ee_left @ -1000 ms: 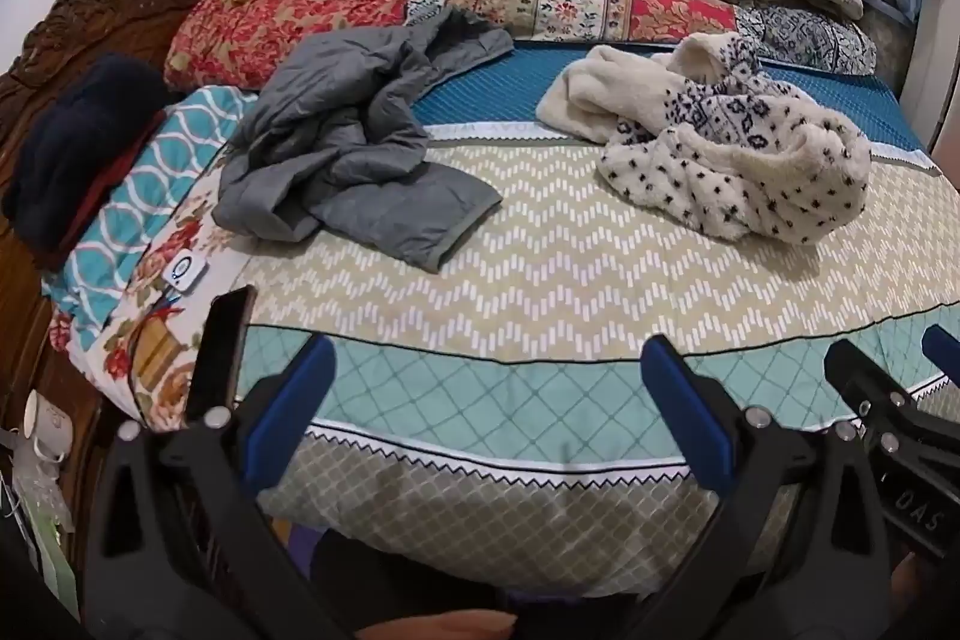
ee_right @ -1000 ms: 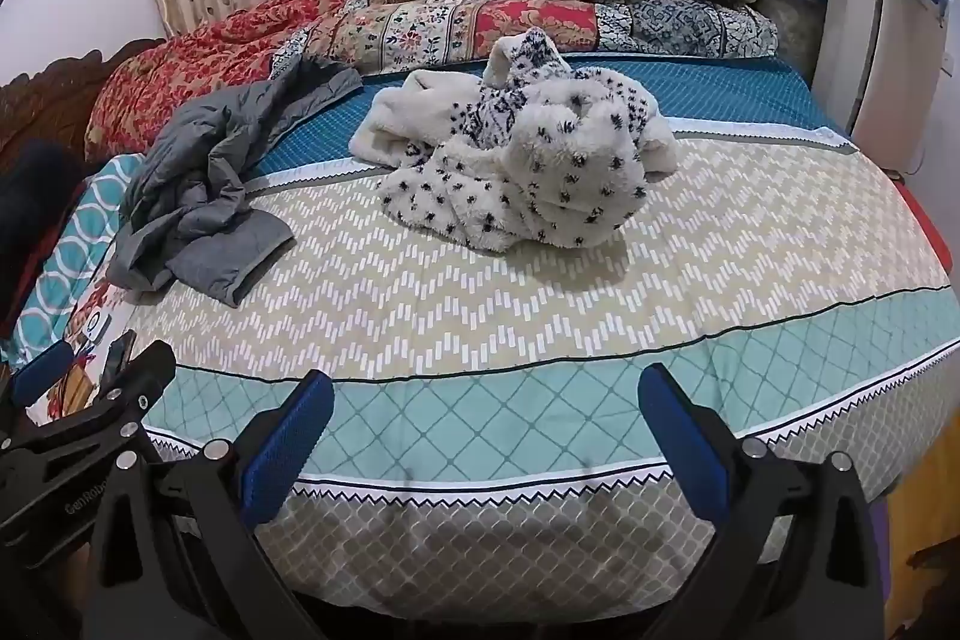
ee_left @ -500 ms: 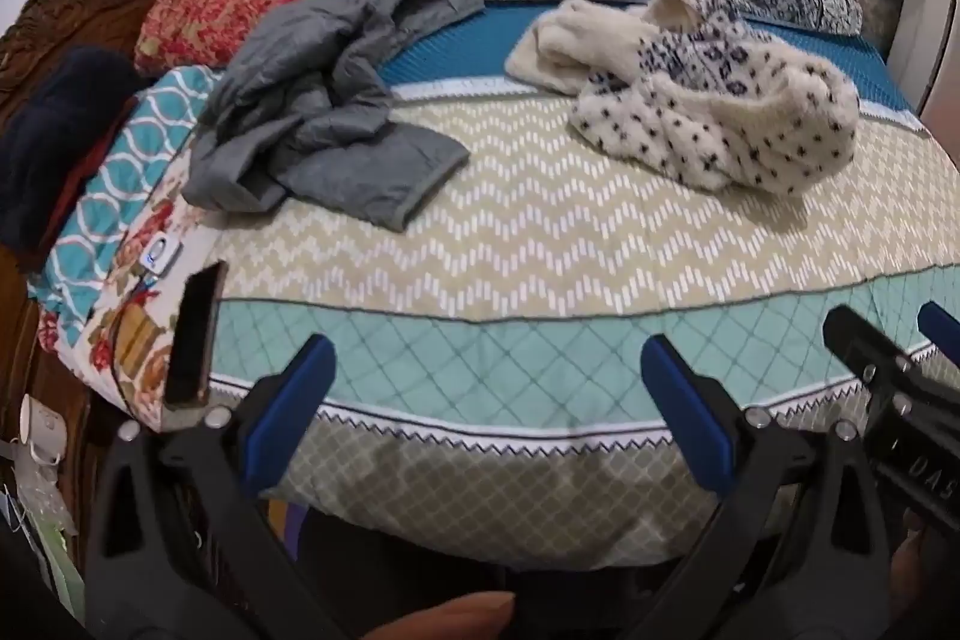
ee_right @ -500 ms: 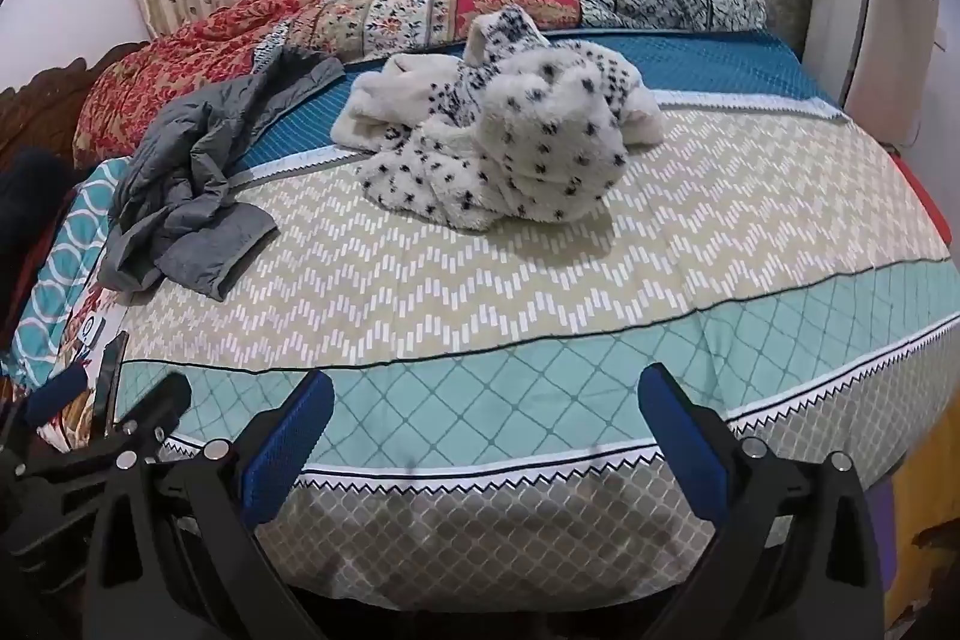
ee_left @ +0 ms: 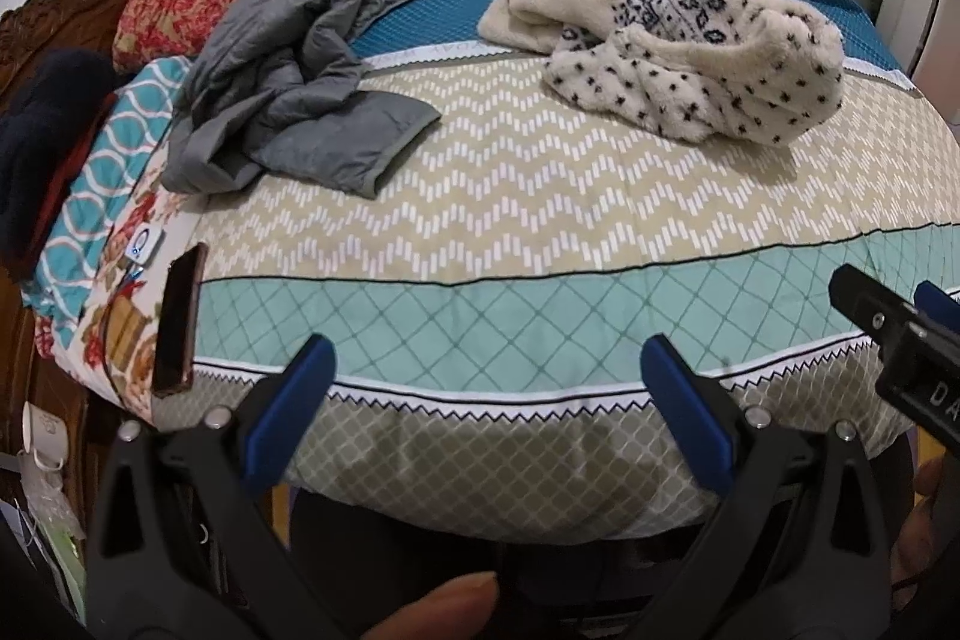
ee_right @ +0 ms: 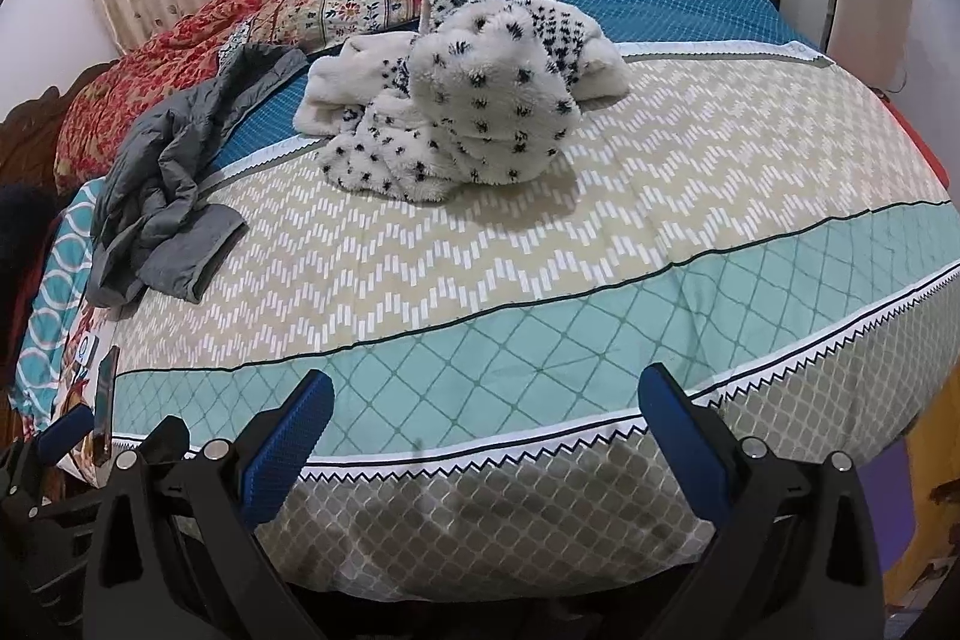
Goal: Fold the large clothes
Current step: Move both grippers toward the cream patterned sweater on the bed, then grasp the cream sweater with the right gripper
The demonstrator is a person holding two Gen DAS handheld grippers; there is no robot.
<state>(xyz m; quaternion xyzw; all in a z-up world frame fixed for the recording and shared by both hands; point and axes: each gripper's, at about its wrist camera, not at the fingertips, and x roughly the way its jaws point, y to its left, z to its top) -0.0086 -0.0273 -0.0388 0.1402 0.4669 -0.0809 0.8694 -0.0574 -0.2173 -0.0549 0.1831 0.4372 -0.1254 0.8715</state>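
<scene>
Both grippers hang spread and empty over the bed's near edge — the crumpled spotted cream fleece garment lies ahead, nearer the right one.

Two cameras look down at one bed from its near edge.
The left view sits nearer the grey jacket, the right nearer the spotted fleece; both show both clothes.

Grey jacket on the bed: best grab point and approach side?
Take the grey jacket by the flat panel that sticks out toward the foot of the bed, at its bound edge. Come from the near side, low over the bedspread. That part lies single and smooth; the rest is bunched, so a pinch there would probably catch several layers.
</scene>
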